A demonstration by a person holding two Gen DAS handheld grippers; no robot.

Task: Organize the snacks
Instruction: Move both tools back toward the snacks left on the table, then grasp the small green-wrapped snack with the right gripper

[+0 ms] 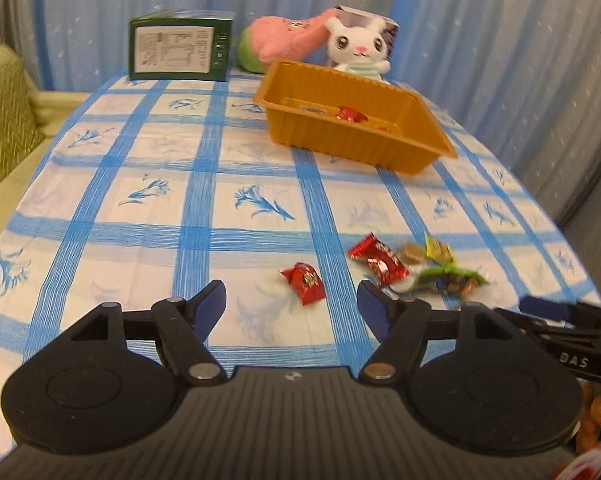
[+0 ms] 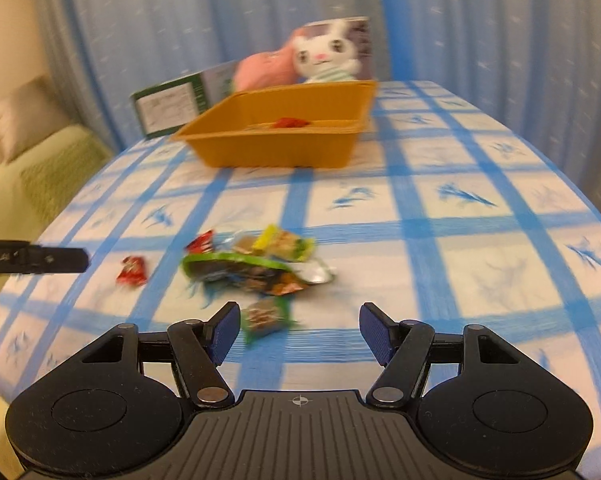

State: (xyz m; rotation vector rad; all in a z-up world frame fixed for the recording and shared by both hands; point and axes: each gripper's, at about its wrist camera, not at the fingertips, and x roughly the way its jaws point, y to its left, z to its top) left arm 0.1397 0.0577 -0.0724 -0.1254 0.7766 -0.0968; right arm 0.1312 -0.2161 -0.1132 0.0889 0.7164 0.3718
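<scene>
Loose snacks lie on the blue-checked tablecloth. In the left wrist view a red candy [image 1: 303, 283] sits just beyond the gap of my open left gripper [image 1: 292, 300], untouched. A second red candy [image 1: 376, 260], a yellow one [image 1: 438, 250] and a green packet [image 1: 448, 280] lie to its right. My right gripper [image 2: 298, 320] is open over a small green-wrapped snack [image 2: 266, 316], which lies close to the left pad without being pressed. The green packet [image 2: 240, 270] is just beyond it. The orange tray [image 1: 336, 76] farther back holds a red candy [image 1: 350, 114].
At the table's far end stand a dark green box [image 1: 180, 46], a pink plush [image 1: 288, 38] and a white rabbit plush [image 1: 358, 46]. A sofa with a green cushion [image 1: 4, 128] is off the left edge. Blue curtains hang behind.
</scene>
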